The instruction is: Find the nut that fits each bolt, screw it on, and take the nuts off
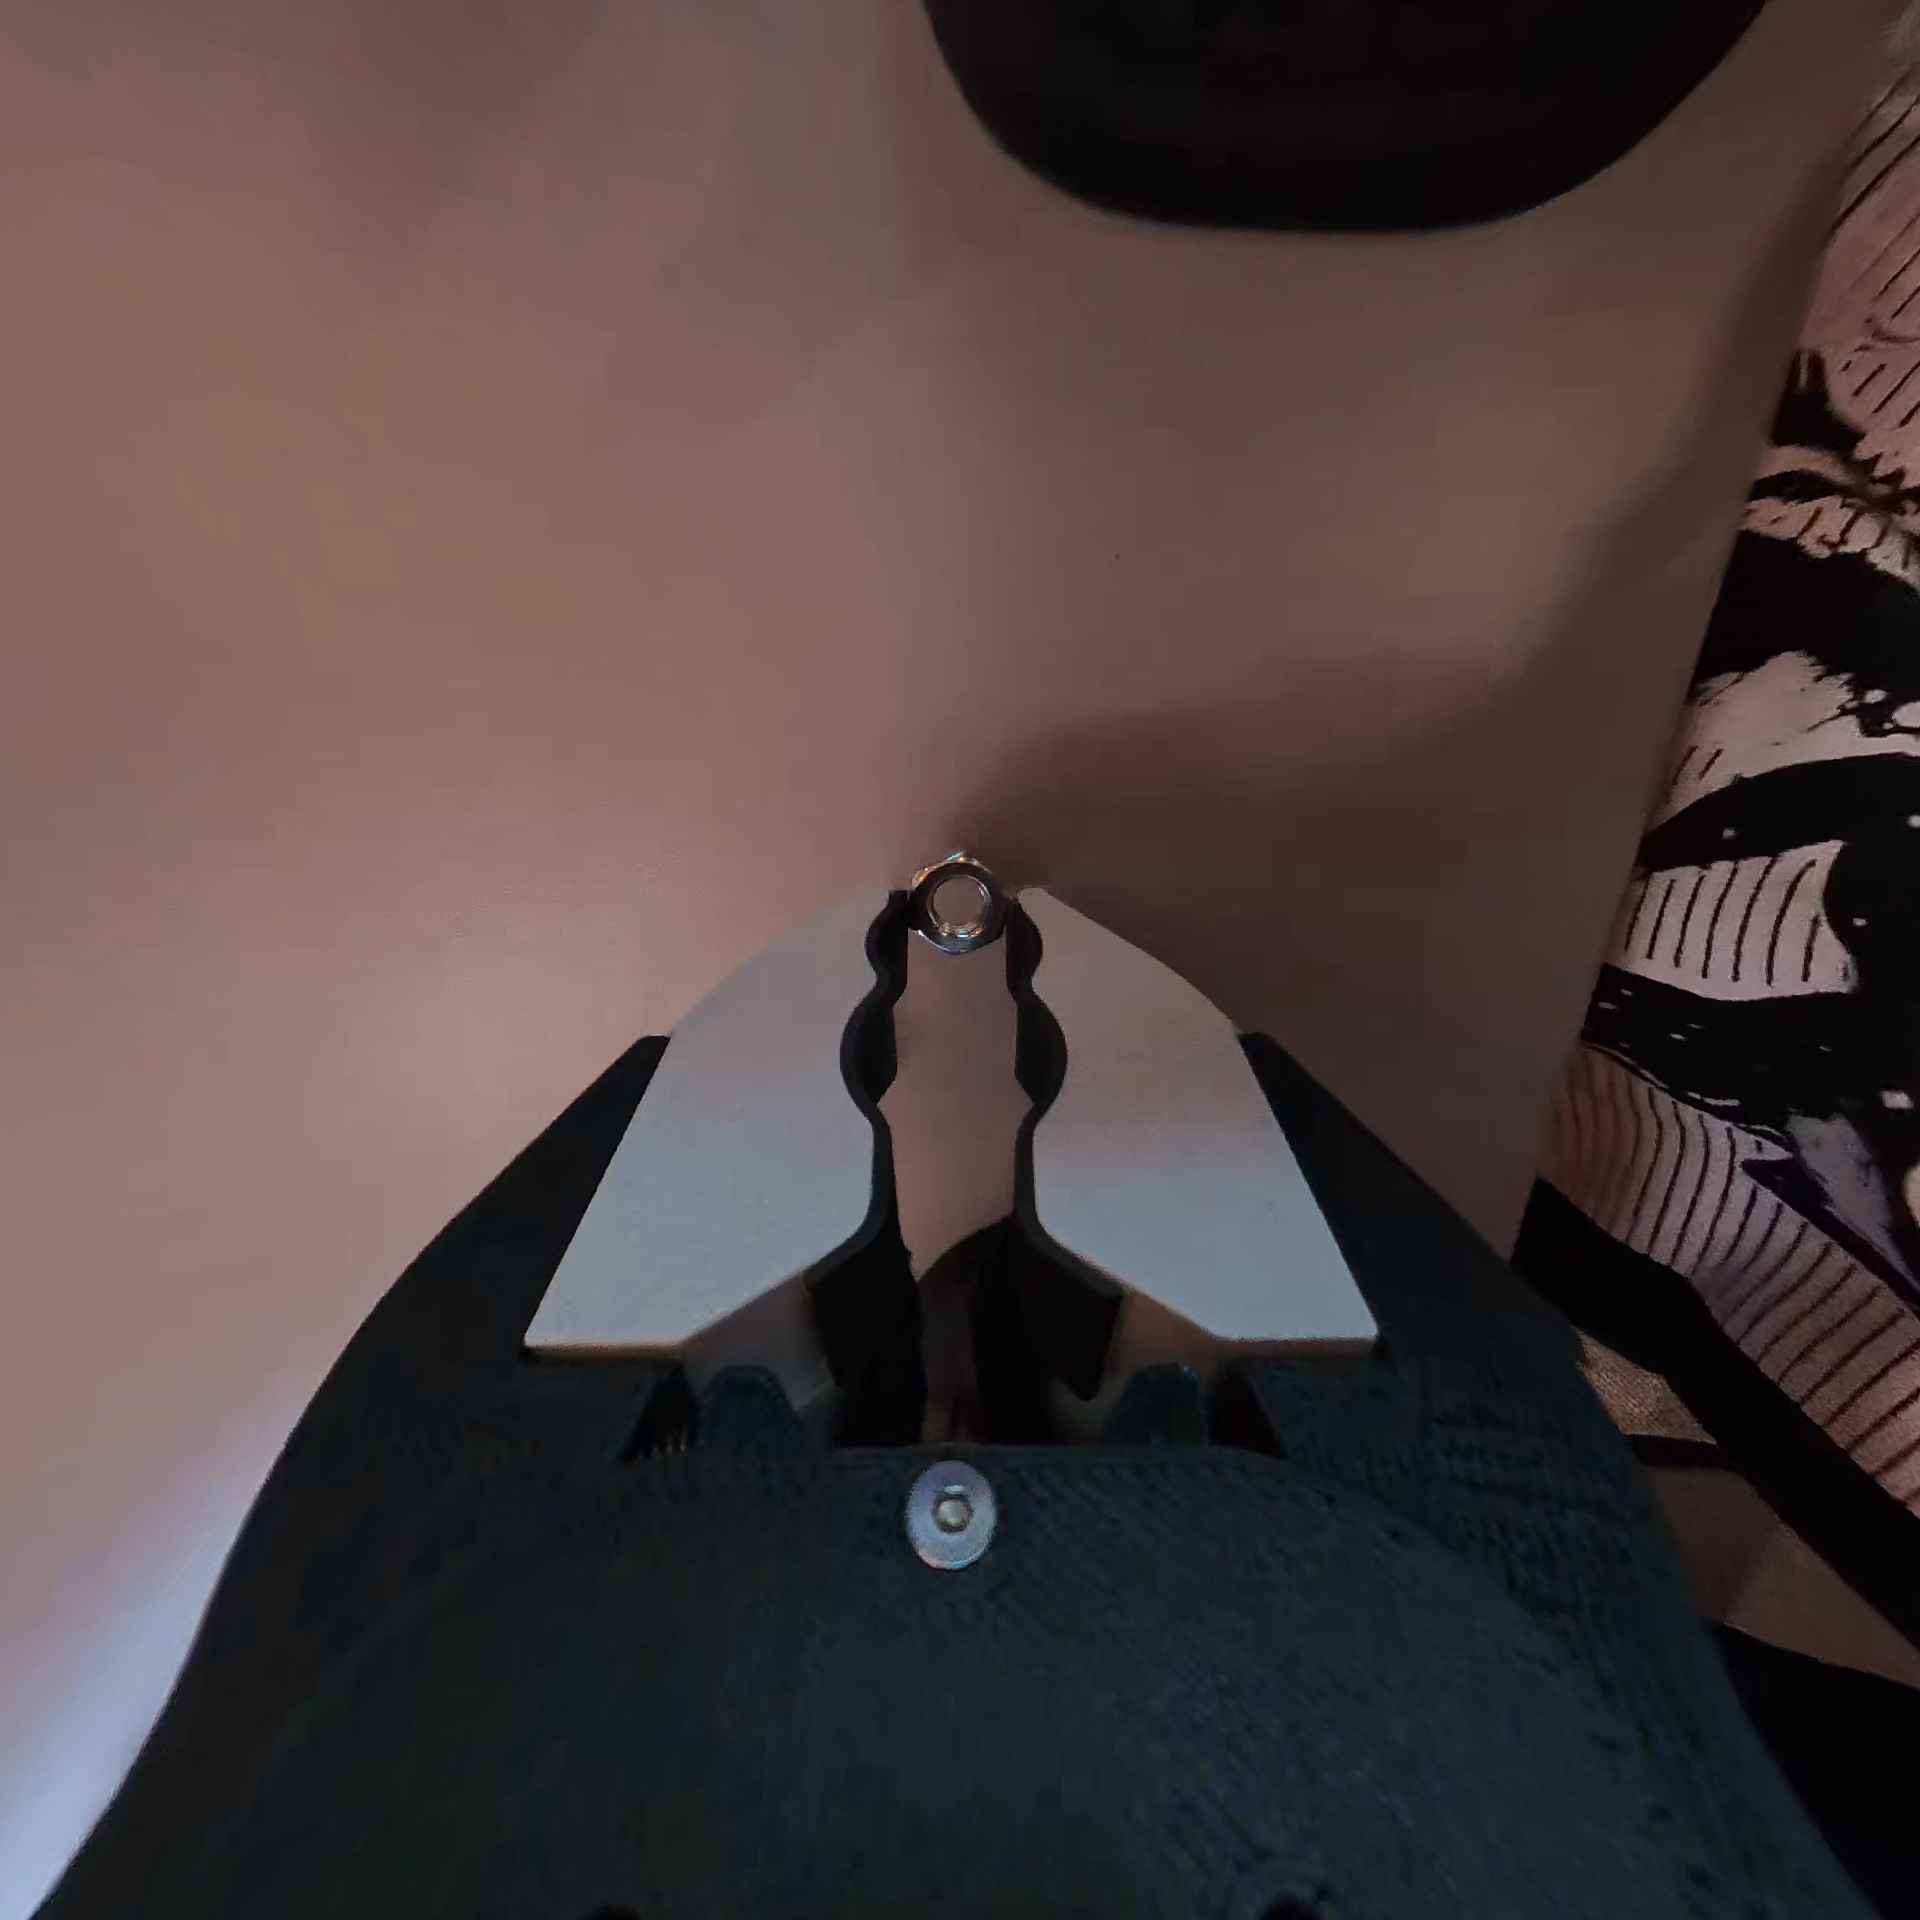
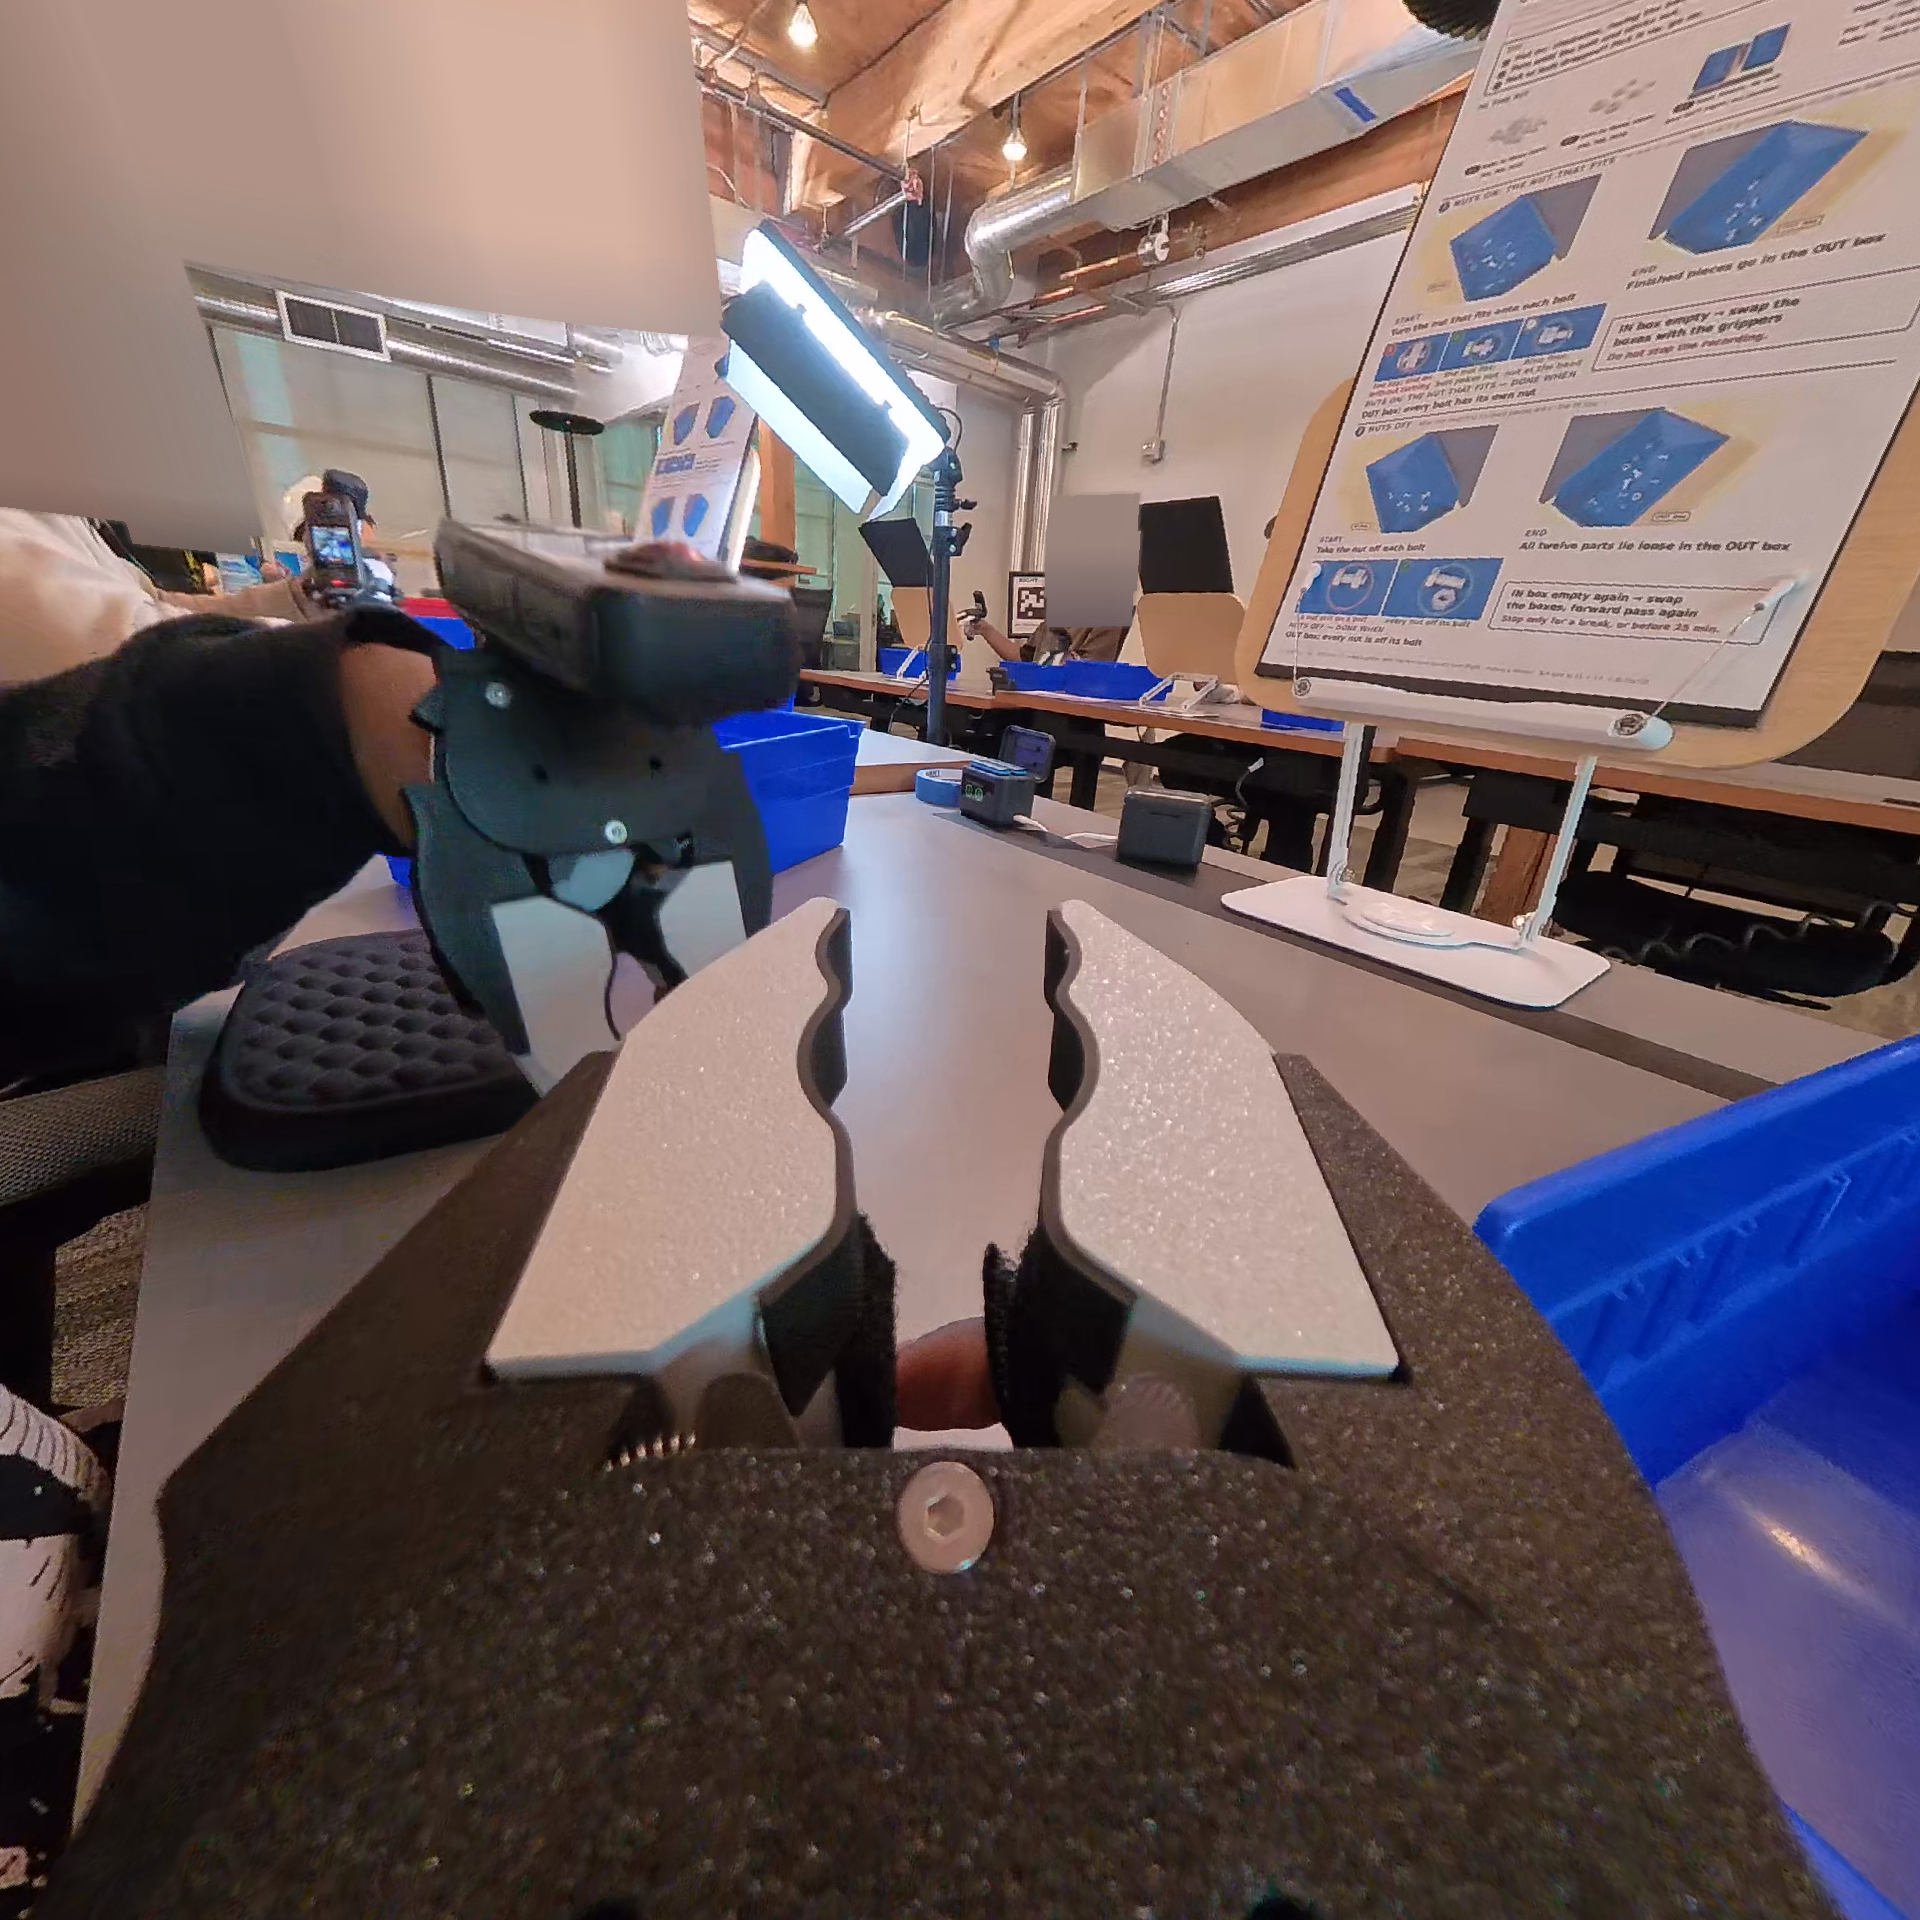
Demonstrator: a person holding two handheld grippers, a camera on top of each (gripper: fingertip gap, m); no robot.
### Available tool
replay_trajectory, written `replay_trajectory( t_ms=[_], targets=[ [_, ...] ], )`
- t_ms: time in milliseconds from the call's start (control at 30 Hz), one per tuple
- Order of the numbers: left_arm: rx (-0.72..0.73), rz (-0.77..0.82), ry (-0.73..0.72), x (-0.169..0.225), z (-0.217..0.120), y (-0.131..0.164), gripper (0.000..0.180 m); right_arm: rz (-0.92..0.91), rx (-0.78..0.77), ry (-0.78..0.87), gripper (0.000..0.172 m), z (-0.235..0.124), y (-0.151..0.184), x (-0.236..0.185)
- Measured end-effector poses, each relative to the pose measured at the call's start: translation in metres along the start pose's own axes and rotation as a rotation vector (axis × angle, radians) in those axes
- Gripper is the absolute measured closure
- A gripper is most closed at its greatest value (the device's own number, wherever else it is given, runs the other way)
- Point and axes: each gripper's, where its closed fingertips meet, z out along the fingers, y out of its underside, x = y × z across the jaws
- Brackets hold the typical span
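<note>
Grey table (image 2: 935, 1039), raftered workshop beyond.

The left tongs (image 1: 951, 914) pinch a silver hex nut (image 1: 950, 906) between their black fingertips (image 1: 886, 935). Its hole faces the camera. Patterned black-and-white fabric (image 1: 1766, 831) fills the right edge.

Left wrist view is dim, soft and pinkish-brown with a shadow right of centre; right wrist view is bright, lit by a glaring panel lamp (image 2: 831, 364), its edges fisheye-bent.
</note>
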Motion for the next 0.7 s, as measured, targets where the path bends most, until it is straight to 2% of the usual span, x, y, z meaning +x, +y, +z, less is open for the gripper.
replay_trajectory(
  t_ms=[33,267,333,400,500,600,700],
  targets=[
    [-0.006,0.0,0.007,0.001,0.003,0.0,0.163,0.001,0.0,0.0,0.136,0.0,0.0,0.0],
    [-0.049,0.0,-0.006,-0.002,0.014,0.003,0.162,0.003,-0.005,0.001,0.136,0.001,0.001,0.0],
    [-0.03,-0.004,-0.004,-0.002,0.011,0.003,0.155,0.002,-0.011,0.001,0.136,0.002,0.001,0.0],
    [0.053,-0.032,-0.005,-0.002,0.001,-0.001,0.151,0.003,-0.023,-0.001,0.136,0.003,0.003,0.0],
    [0.351,-0.12,-0.014,-0.006,-0.029,-0.014,0.146,-0.001,-0.06,-0.005,0.136,0.006,0.007,-0.001],
    [0.793,-0.212,-0.084,-0.018,-0.073,-0.019,0.144,-0.016,-0.129,-0.018,0.135,0.013,0.015,-0.004],
    [1.197,-0.319,-0.131,-0.024,-0.115,-0.007,0.127,-0.037,-0.229,-0.057,0.133,0.021,0.027,-0.011]
  ],
)
